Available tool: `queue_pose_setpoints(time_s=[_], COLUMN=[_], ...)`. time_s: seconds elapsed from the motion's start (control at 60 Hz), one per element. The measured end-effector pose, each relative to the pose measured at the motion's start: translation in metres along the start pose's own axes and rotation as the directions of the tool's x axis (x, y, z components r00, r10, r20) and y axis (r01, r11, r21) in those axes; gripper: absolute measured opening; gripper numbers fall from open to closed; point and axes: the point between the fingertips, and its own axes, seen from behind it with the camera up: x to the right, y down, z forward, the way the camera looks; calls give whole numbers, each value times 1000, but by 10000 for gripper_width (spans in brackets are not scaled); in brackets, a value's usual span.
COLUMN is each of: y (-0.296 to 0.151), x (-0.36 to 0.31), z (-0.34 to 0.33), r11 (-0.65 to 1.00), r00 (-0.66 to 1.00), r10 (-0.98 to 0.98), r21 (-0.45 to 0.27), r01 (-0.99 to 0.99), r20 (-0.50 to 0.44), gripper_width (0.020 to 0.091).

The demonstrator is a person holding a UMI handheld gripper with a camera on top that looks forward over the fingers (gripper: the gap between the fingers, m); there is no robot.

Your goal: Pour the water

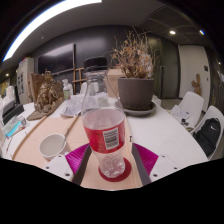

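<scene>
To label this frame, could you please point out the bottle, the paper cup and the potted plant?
bottle [104,128]: gripper view, red label.
paper cup [53,146]: gripper view, rim.
potted plant [135,92]: gripper view, pot wall.

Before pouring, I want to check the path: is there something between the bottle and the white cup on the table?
Nothing visible. The bottle stands between the gripper fingers; the white cup sits beside it on bare table, with open space between.
</scene>
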Motion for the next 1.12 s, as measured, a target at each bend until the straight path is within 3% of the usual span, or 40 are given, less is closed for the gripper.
queue_pose_setpoints(time_s=[0.017, 0.067, 0.117, 0.367, 0.667, 1.117], y=[1, 5, 8, 1, -23, -20], x=[1, 5, 4, -45, -133, -172], z=[-2, -12, -26, -148, -273, -303], r11=[1000, 999, 995, 985, 985, 983], r00=[1000, 999, 997, 994, 993, 989], r10=[8, 32, 52, -28, -55, -95], r21=[-9, -40, -76, -172, -168, -166], r01=[-8, -33, -57, 9, 37, 76], r20=[-4, -35, -59, -107, -104, -113], gripper_width=[868, 829, 855, 857, 858, 854])
